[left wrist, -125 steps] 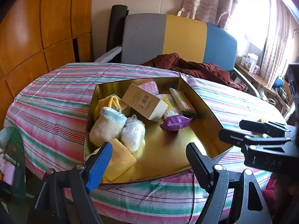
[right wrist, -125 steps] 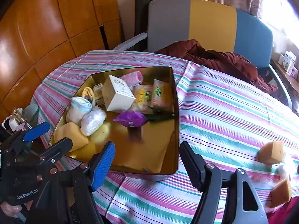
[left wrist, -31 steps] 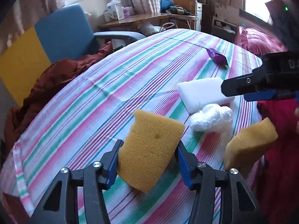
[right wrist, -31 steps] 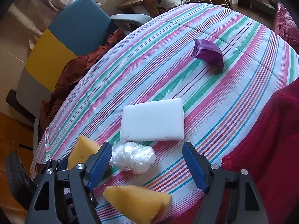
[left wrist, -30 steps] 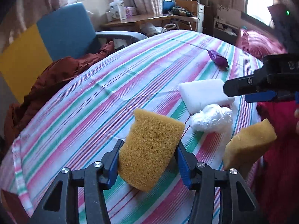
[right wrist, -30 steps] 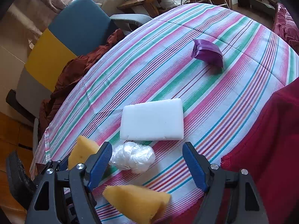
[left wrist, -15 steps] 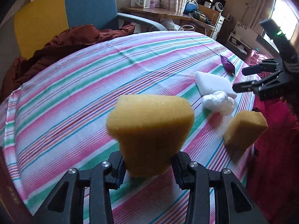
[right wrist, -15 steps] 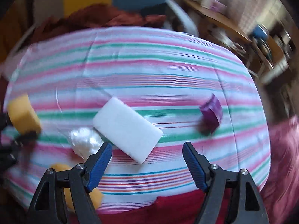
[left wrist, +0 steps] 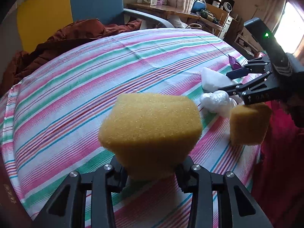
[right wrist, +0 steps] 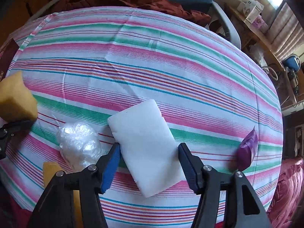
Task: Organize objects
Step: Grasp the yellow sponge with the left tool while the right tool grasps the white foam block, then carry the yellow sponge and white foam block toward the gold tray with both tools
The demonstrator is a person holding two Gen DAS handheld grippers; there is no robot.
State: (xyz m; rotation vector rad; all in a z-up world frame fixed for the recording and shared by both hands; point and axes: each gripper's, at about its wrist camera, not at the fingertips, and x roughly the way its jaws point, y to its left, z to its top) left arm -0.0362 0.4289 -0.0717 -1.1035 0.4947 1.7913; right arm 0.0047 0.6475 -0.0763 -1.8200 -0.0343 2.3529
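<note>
Left wrist view is showing the left gripper (left wrist: 152, 172) squeezing a yellow sponge (left wrist: 150, 134) tight and holding it up off the striped tablecloth (left wrist: 85, 87), likely so it can be carried away. A second yellow sponge (left wrist: 248, 123) is sitting near the table's edge, beside a crinkly plastic ball (left wrist: 216, 100).

Right wrist view is showing the right gripper (right wrist: 149, 163) pointing down over a white foam block (right wrist: 144, 148). Its 2 blue fingers (right wrist: 111, 165) are closing, 1 on each long side of the block, and I am judging that they are not pressing it yet. The block is lying flat on the cloth, so the sides are easy to pinch. A purple packet (right wrist: 247, 152) is waiting well apart.
</note>
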